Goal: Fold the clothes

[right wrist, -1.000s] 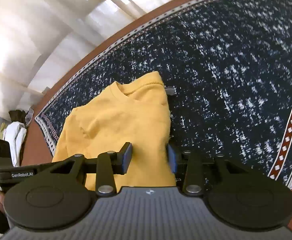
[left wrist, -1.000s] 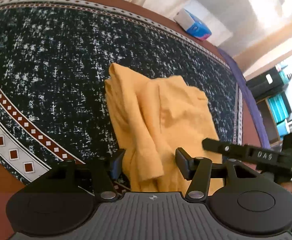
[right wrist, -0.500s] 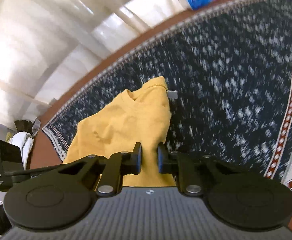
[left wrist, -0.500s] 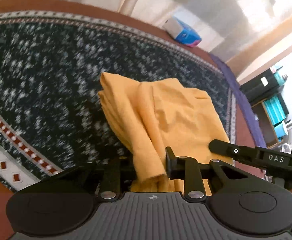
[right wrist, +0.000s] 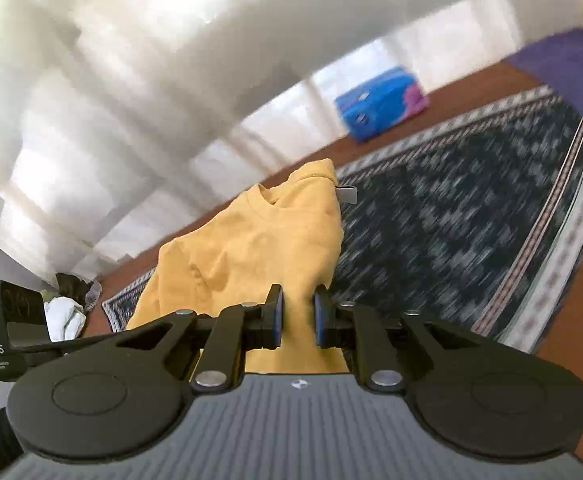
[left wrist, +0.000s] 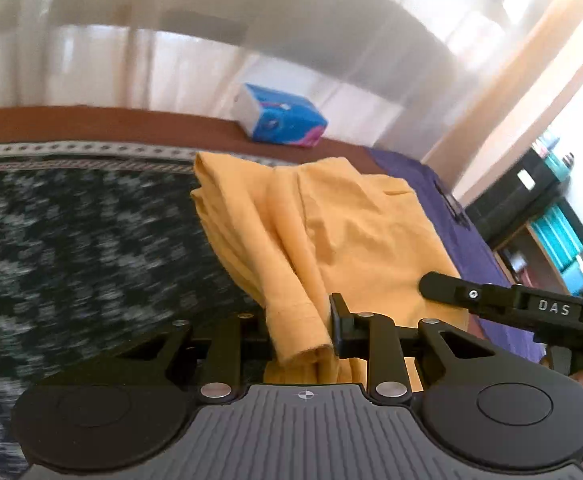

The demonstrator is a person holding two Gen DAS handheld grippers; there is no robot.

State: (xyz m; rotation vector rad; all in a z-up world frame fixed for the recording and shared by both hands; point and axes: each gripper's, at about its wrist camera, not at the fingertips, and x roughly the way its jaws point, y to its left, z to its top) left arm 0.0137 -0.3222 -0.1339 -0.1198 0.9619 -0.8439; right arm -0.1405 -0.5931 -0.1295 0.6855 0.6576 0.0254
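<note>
Both grippers had closed on the yellow shirt [left wrist: 355, 232] since a second earlier, when their jaws stood apart over it, and both views had tipped up from the patterned rug [left wrist: 71, 240] toward the curtains.

Folding looked partly done, as a judgement: the shirt was already doubled lengthwise, with a sleeve laid along its left side, but the crosswise fold was still to make and the shirt was not yet a flat packet.

The shirt hung between the two grippers, its near end raised and its far end trailing toward the rug's far edge; whether that end still rested on the rug could not be told. It was soft knit, creased, with a ribbed neck and a small grey tag at the far end.

The left gripper [left wrist: 299, 328] was clamped on the bunched sleeve cuff and layers near the hem. The right gripper [right wrist: 296, 316] pinched a ridge of cloth between its blue-padded jaws.

A blue tissue pack [left wrist: 279, 122] lay on the floor beyond the rug's far edge.
</note>
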